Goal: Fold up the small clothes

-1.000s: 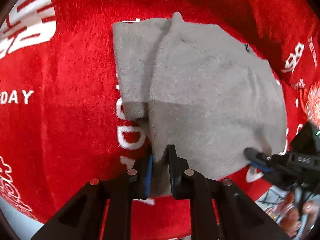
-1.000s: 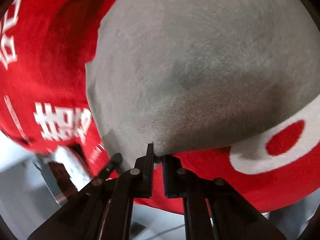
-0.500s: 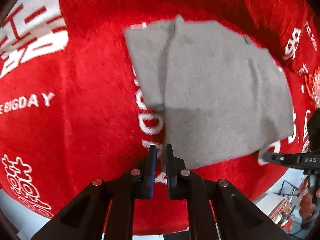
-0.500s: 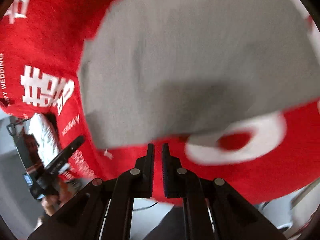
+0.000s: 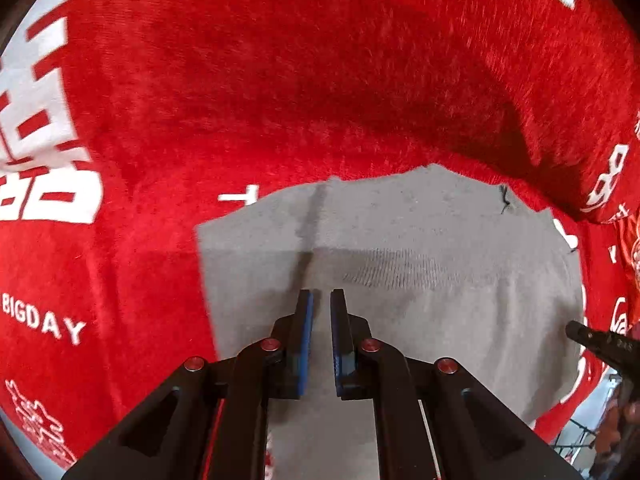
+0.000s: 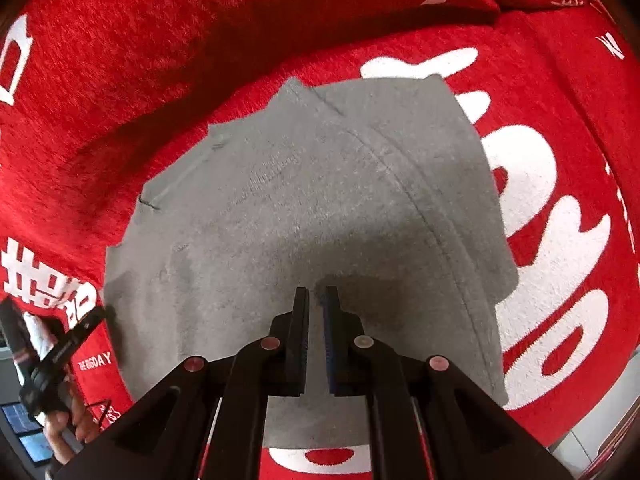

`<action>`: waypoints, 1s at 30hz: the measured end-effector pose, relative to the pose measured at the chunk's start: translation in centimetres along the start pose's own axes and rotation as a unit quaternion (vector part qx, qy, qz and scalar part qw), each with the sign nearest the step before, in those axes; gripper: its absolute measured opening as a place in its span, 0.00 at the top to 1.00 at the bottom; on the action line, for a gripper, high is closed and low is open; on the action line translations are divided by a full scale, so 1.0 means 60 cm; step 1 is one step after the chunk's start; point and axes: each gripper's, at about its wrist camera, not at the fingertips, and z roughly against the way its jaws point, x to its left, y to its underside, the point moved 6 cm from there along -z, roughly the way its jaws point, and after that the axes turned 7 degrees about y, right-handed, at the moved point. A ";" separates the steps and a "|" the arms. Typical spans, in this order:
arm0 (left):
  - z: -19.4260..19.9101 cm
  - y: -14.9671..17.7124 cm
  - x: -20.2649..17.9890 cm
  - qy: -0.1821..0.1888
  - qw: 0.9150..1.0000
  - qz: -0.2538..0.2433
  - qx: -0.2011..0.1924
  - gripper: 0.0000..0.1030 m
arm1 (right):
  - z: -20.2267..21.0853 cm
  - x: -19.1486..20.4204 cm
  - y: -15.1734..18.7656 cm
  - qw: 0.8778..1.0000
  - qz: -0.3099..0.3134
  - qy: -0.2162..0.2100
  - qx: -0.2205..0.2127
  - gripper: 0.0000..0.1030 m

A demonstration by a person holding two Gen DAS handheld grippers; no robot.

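Left hand-held gripper (image 5: 321,294), seen from its own wrist camera, points down over a grey garment (image 5: 420,280), its blue-padded jaws drawn to a narrow slit with nothing between them. That garment lies flat on a red plush cloth (image 5: 240,100) with white lettering covering the surface. From the right wrist camera, the right hand-held gripper (image 6: 317,290) likewise hovers above the grey garment (image 6: 300,208), jaws nearly together and empty; the other gripper shows at the lower left edge.
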 end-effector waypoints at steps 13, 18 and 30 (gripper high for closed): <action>-0.009 0.025 0.052 -0.059 0.998 0.013 0.035 0.90 | 0.020 -0.053 0.016 0.999 -0.026 -0.017 0.015 0.92; 0.011 0.047 0.039 -0.054 0.998 0.006 0.038 0.90 | 0.033 -0.039 0.044 0.999 -0.030 -0.029 0.019 0.92; 0.046 0.100 0.013 -0.096 0.995 -0.010 0.037 0.11 | 0.031 0.028 0.104 0.997 -0.011 -0.058 0.045 0.92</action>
